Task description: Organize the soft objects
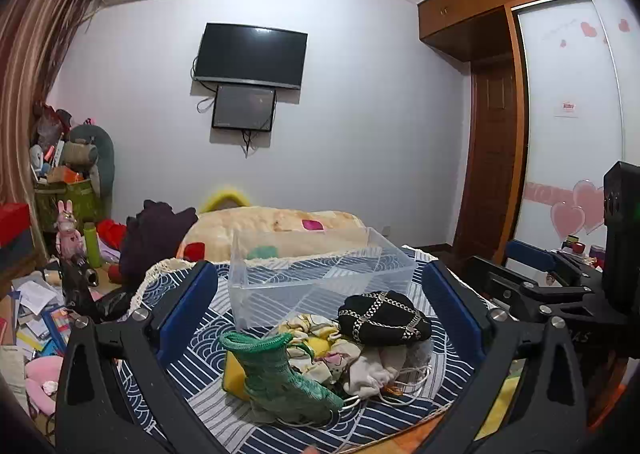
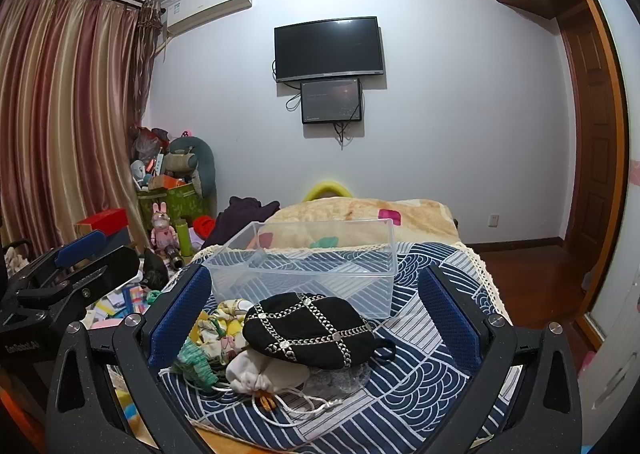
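A pile of soft things lies on a blue wave-patterned cloth (image 1: 208, 366) (image 2: 420, 386): a black pouch with silver chain trim (image 1: 384, 318) (image 2: 316, 330), a green knitted boot (image 1: 280, 378) (image 2: 196, 362), a white drawstring bag (image 1: 368, 374) (image 2: 260, 370) and a flowered yellow cloth (image 1: 316, 334) (image 2: 228, 318). An empty clear plastic bin (image 1: 320, 274) (image 2: 308, 266) stands just behind the pile. My left gripper (image 1: 320, 294) is open, its blue pads either side of the pile. My right gripper (image 2: 316, 298) is open likewise, above the black pouch.
A beige blanket (image 1: 280, 226) (image 2: 360, 218) lies behind the bin. Cluttered papers, toys and a green bottle (image 1: 92, 246) cover the floor at left. The right gripper's body (image 1: 560, 286) shows at right in the left wrist view. A wardrobe (image 1: 568, 114) and wood floor (image 2: 532, 274) are at right.
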### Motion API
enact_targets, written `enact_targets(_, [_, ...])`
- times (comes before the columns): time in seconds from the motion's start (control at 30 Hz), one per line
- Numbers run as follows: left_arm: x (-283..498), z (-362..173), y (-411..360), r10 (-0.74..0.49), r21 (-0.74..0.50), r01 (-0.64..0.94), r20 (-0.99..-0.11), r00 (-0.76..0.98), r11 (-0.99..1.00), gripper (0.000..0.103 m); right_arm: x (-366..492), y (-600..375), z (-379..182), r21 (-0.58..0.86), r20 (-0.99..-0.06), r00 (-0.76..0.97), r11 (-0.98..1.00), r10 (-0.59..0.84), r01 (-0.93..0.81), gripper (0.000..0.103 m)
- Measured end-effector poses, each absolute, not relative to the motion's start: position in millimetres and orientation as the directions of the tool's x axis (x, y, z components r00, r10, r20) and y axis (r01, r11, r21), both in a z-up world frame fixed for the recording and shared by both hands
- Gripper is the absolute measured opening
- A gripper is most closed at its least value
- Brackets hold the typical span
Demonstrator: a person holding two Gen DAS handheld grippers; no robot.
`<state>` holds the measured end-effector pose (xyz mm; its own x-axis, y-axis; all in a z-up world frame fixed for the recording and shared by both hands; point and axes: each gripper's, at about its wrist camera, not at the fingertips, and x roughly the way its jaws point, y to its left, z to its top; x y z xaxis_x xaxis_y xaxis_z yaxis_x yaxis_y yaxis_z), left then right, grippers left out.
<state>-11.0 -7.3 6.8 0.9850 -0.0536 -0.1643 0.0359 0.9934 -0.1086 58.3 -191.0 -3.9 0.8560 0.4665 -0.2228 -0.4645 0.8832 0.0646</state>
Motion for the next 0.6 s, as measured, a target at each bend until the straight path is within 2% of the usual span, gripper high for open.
enact_targets(0.27, [-4,2,-4,-0.1,-0.139,0.071,-0.209,0.973,0.988,0.103,59,-189,-7,0.06,-0.232,0.855,0.884,0.465,-0.464,0.103])
enact_targets(0.43, [-3,-7,-2,-0.055,-0.109,0.031,-0.227,0.972,0.994,0.103,60,-186,-11,0.044,-0.241,0.853,0.883,0.463,-0.467,0.103])
enact_targets(0.5, [-1,-12,0,-0.053,-0.113,0.026,-0.246,0.968,0.993,0.097,63,-184,-16,0.043,-0.259,0.846,0.881,0.466,-0.472,0.101])
enact_targets(0.57, [4,-21,5,-0.06,-0.124,0.025,-0.291,0.955,0.992,0.081,66,-183,-19,0.047,-0.273,0.837,0.876,0.474,-0.481,0.092])
enact_targets(0.6, [6,-25,6,-0.052,-0.124,0.014,-0.312,0.949,0.992,0.08,68,-182,-22,0.051,-0.285,0.83,0.873,0.479,-0.486,0.089])
